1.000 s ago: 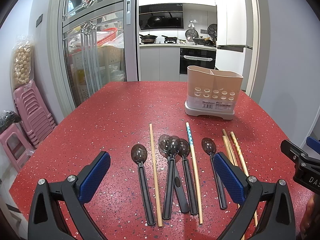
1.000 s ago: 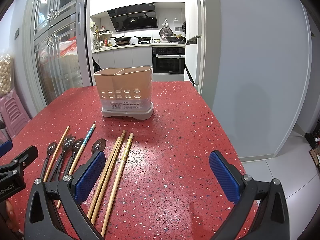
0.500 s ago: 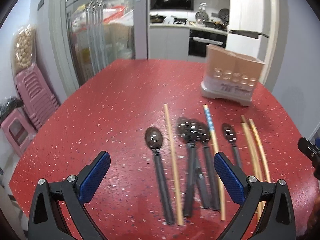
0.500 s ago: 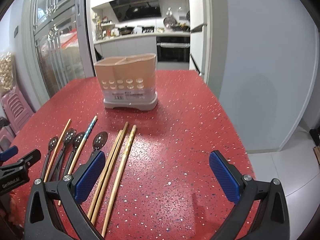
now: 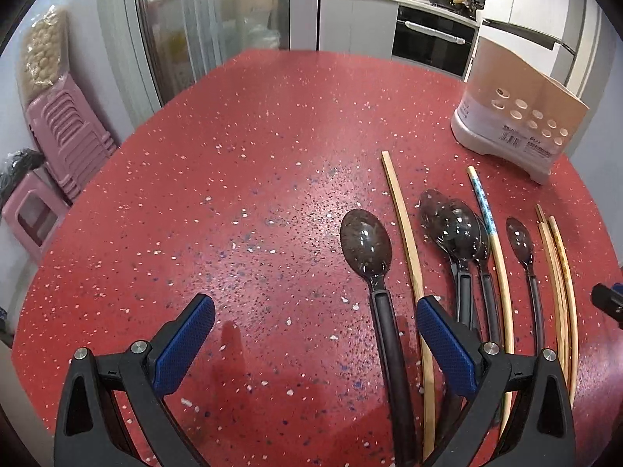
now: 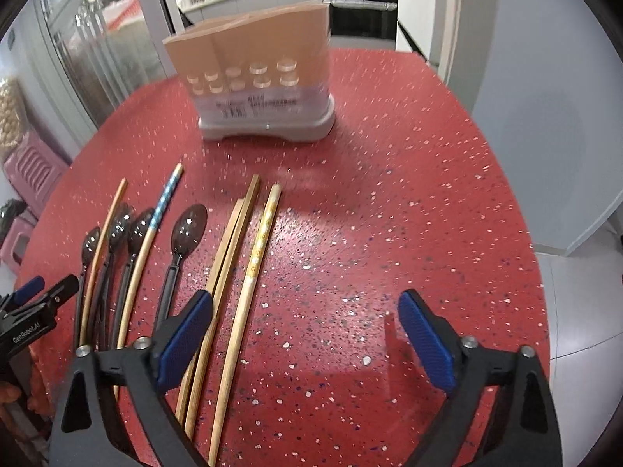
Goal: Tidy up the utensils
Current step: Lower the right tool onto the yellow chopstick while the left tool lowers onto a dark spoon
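Note:
Several dark plastic spoons and wooden chopsticks lie in a row on the red speckled table (image 5: 241, 179). My left gripper (image 5: 315, 325) is open and low over the table; the leftmost spoon (image 5: 370, 253) has its handle between the fingers, near the right pad. A plain chopstick (image 5: 405, 229) lies just right of it. The beige utensil holder (image 5: 518, 116) stands at the far right, and shows in the right wrist view (image 6: 257, 81). My right gripper (image 6: 305, 321) is open and empty, with three chopsticks (image 6: 249, 257) near its left finger.
A blue-patterned chopstick (image 6: 165, 198) lies among the spoons (image 6: 187, 229). Pink stacked stools (image 5: 66, 132) stand left of the table. The table's right edge (image 6: 541, 272) drops to a tiled floor. A kitchen with an oven is behind.
Both grippers have dropped lower and tilted toward the table. The left one has shifted left, so the leftmost spoon's handle now lies between its fingers. The right one has moved toward the chopsticks.

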Available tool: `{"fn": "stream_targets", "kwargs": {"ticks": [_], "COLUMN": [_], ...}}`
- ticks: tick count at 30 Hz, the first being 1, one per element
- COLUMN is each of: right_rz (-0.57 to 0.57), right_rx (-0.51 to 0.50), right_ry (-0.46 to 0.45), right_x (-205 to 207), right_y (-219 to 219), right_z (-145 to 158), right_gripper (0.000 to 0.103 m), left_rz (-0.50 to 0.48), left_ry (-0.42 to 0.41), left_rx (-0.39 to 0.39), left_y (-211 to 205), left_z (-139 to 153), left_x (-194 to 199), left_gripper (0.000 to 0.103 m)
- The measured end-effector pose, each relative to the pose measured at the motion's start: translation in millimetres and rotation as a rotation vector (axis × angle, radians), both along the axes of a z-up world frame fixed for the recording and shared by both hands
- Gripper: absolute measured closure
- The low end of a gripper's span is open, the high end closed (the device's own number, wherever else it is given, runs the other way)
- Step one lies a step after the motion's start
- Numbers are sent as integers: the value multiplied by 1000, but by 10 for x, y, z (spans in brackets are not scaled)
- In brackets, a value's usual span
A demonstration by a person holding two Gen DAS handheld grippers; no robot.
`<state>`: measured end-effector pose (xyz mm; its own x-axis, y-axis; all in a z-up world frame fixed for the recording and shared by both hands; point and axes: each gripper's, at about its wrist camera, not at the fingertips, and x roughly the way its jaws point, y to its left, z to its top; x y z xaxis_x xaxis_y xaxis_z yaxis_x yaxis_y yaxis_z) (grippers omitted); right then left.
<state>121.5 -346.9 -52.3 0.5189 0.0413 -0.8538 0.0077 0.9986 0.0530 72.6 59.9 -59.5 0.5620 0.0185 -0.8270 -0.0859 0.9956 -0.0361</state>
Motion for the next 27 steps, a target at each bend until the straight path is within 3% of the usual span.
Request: {"fn": "stream_targets", "kwargs": {"ticks": [4, 19, 24, 27], "right_rz": [0, 92, 98, 101], "right_rx": [-3, -98, -100, -98], "right_ry": [77, 188, 217, 223], "right_x": [139, 525, 634, 655], "right_y": [16, 320, 300, 241], "right_z": [-129, -199, -205, -185], "right_gripper": [29, 36, 45, 64], "left_rz": [-3, -45, -99, -150], "left_ry": [34, 88, 114, 127], "left_rx": [-4, 11, 11, 8], "left_y": [7, -109, -222, -314], "left_z": [-75, -77, -43, -21], "left_x": [101, 318, 380, 417], "left_gripper": [0, 0, 15, 33]}}
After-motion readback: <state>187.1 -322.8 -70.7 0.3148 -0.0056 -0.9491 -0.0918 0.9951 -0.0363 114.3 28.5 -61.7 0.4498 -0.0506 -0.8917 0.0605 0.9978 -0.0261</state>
